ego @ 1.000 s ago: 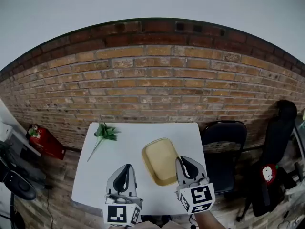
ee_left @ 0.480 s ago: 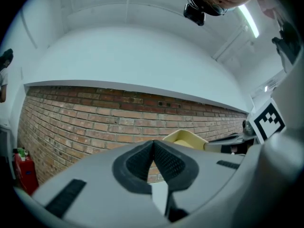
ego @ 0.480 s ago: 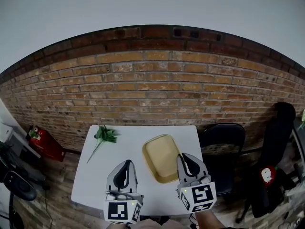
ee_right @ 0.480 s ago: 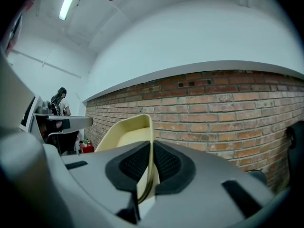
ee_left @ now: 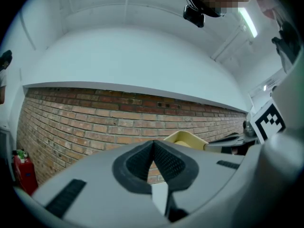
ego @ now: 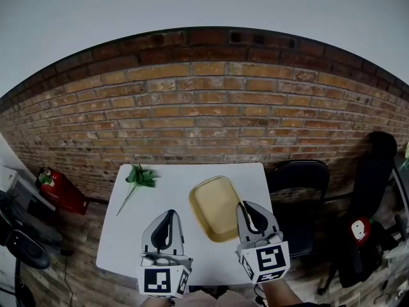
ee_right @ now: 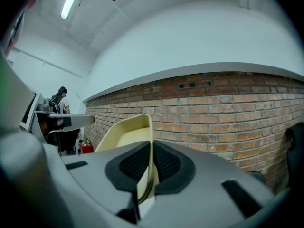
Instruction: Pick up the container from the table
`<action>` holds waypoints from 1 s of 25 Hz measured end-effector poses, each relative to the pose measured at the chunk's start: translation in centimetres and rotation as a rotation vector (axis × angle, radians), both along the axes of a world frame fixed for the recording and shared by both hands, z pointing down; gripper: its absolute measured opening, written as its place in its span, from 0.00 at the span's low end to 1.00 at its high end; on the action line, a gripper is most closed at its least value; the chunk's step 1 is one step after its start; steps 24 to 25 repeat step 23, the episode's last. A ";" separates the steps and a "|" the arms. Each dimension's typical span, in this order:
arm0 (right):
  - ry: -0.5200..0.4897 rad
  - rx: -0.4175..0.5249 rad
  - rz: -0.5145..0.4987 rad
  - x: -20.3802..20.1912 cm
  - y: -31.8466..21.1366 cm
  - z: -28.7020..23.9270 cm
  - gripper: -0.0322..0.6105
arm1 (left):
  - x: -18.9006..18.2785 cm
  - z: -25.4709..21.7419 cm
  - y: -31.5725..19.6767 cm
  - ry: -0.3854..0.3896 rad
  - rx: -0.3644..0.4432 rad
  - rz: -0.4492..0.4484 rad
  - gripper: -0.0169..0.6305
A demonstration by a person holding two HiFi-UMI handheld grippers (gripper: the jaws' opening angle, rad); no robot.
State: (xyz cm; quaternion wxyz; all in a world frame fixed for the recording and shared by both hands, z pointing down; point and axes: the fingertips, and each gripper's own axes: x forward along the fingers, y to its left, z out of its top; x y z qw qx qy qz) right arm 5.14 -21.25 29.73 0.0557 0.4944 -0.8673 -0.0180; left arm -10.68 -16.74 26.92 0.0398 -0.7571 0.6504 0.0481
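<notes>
The right gripper (ego: 247,212) has its jaws clenched on the near-right rim of the yellow container (ego: 215,206), holding it over the right half of the white desk (ego: 125,236). The left gripper (ego: 168,217) sits alongside, jaws pinched together on nothing.

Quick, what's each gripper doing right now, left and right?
Left gripper: shut, nothing between its jaws.
Right gripper: shut on the rim of the yellow container.
</notes>
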 end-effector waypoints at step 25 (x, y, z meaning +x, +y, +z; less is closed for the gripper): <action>0.002 0.001 -0.005 -0.8 0.3 0.2 0.08 | -0.3 0.2 0.4 0.007 -0.001 0.005 0.04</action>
